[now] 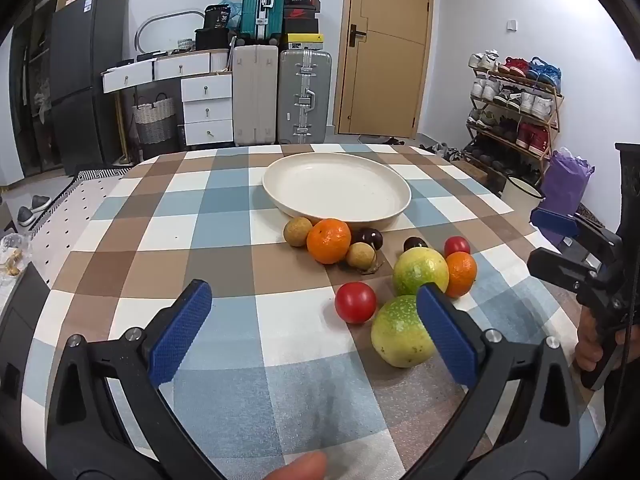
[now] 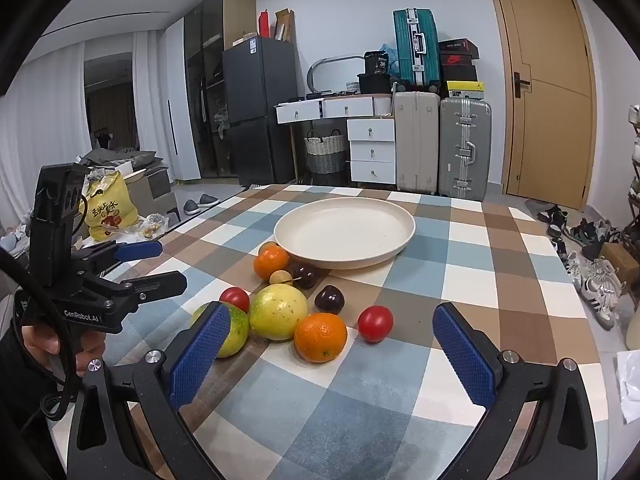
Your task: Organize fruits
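An empty white plate (image 1: 336, 188) (image 2: 344, 232) sits mid-table on the checked cloth. In front of it lie loose fruits: a large orange (image 1: 329, 240), two longans, two dark plums, a small orange (image 1: 461, 273) (image 2: 320, 337), two red tomatoes (image 1: 355, 302) (image 2: 374, 323) and two green-yellow fruits (image 1: 400, 332) (image 2: 278, 311). My left gripper (image 1: 316, 332) is open above the cloth, its right pad in front of the nearer green fruit. My right gripper (image 2: 332, 356) is open too, just short of the small orange. Neither holds anything.
The other gripper shows at each view's side: the right gripper (image 1: 536, 240), the left gripper (image 2: 170, 264). The table (image 1: 224, 240) ends just past the plate. Beyond are suitcases (image 1: 280, 96), drawers, a door and a shoe rack (image 1: 516, 108).
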Action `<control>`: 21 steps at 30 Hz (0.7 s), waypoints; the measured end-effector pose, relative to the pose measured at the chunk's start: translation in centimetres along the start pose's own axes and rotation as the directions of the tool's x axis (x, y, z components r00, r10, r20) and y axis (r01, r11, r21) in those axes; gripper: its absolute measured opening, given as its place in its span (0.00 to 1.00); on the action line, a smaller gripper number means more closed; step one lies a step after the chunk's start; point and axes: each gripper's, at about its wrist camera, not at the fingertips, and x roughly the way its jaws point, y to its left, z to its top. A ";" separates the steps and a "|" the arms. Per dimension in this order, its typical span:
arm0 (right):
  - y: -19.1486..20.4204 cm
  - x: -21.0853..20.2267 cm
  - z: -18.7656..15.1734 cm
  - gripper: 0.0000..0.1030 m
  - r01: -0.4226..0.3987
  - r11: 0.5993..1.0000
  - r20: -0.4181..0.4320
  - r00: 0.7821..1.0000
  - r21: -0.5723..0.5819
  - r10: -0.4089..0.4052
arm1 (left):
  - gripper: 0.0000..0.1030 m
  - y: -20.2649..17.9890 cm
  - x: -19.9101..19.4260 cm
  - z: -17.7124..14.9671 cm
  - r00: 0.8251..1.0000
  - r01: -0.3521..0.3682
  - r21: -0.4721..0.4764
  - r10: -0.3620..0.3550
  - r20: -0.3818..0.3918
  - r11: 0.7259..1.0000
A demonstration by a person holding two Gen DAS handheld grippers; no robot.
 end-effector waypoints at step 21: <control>-0.5 0.4 0.0 1.00 0.007 1.000 -0.010 1.000 0.004 -0.007 | 0.99 0.0 0.1 0.0 1.000 -0.001 0.000 0.001 -0.013 1.000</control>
